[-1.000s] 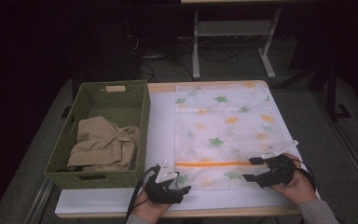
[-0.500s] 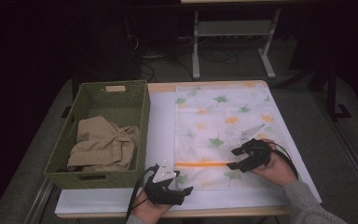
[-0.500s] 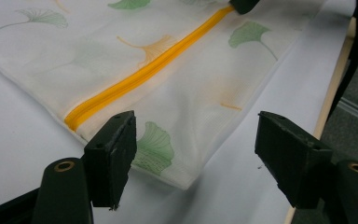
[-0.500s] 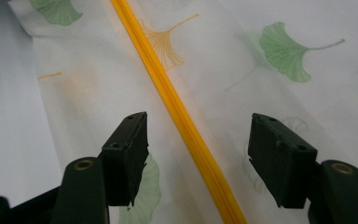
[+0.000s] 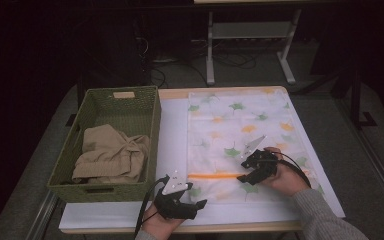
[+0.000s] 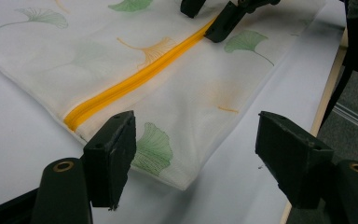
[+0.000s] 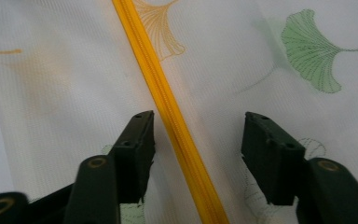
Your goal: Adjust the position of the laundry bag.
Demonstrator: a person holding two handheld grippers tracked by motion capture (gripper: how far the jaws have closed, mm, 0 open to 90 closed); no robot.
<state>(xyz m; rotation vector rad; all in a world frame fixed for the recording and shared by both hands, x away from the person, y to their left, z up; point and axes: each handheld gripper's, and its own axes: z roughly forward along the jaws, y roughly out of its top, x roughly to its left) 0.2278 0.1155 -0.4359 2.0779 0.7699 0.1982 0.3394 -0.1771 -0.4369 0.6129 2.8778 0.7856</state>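
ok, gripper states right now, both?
Left gripper: open, holding nothing, at the mesh bag's near corner.
Right gripper: open, jaws astride the orange zipper, holding nothing.

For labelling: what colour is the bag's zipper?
Orange-yellow zipper; clearest in the right gripper view.

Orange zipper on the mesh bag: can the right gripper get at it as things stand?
Probably yes. The right gripper hangs open right above the orange zipper, jaws on either side of it, nothing between. The left gripper waits off the bag's near corner.
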